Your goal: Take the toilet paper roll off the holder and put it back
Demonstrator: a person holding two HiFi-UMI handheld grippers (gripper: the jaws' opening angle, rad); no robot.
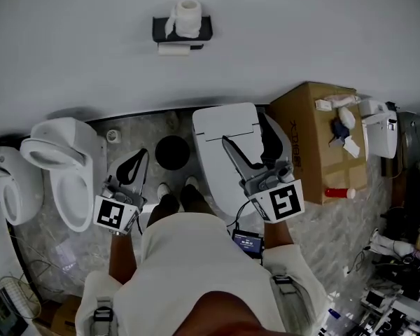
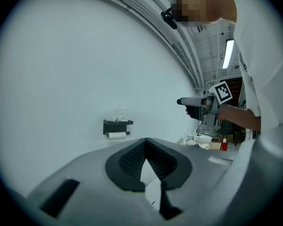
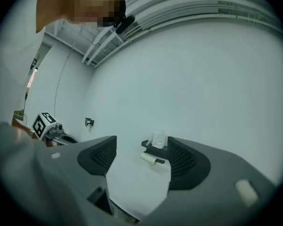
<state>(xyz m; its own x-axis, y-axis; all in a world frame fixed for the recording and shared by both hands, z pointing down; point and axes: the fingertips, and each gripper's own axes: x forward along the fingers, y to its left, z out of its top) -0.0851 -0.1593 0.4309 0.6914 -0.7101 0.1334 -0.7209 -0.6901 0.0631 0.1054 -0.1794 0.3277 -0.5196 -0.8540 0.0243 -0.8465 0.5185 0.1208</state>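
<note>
Toilet paper roll is sitting in wall holder at 12 o'clock, well apart from the 2 grippers. Left gripper is hovering pinched together, empty. Right gripper is gaping wide, empty.

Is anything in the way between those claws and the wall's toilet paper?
Nothing visible. Only open air separates the right gripper and left gripper from the toilet paper roll on the holder; the toilet sits lower.
</note>
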